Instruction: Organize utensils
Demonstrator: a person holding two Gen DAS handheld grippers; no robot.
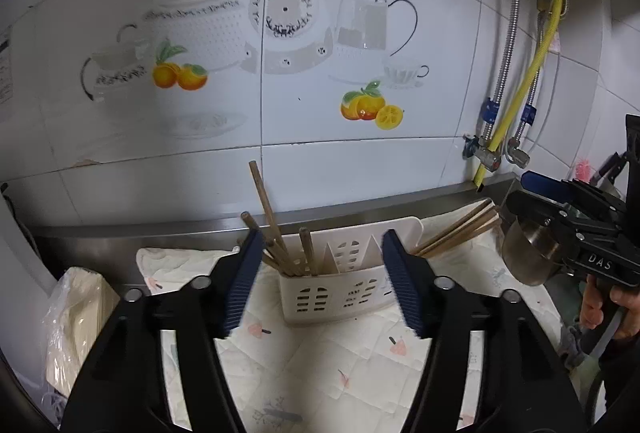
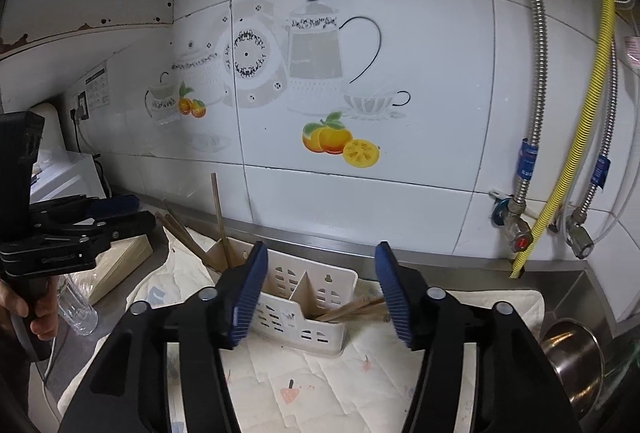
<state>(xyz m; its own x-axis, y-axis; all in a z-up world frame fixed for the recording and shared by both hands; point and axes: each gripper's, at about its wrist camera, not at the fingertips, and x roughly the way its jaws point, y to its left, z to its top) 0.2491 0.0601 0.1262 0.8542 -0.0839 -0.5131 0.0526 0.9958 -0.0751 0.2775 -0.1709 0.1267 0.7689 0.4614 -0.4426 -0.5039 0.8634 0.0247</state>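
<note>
A white slotted utensil holder (image 1: 336, 289) stands on a patterned cloth (image 1: 304, 365) against the tiled wall. Several wooden chopsticks (image 1: 276, 237) stand in its left compartment. More chopsticks (image 1: 456, 233) lie on the cloth to its right. My left gripper (image 1: 320, 285) is open and empty, in front of the holder. My right gripper (image 2: 322, 293) is open and empty, also facing the holder (image 2: 304, 305); loose chopsticks (image 2: 352, 307) lie just behind it. The right gripper also shows in the left wrist view (image 1: 576, 221), and the left gripper shows in the right wrist view (image 2: 92, 221).
A steel pot (image 1: 528, 253) sits at the right edge, also in the right wrist view (image 2: 572, 357). A bagged wooden box (image 1: 76, 317) sits left. A clear bottle (image 2: 78, 305) lies left. Hoses and valves (image 2: 520, 229) hang on the right wall.
</note>
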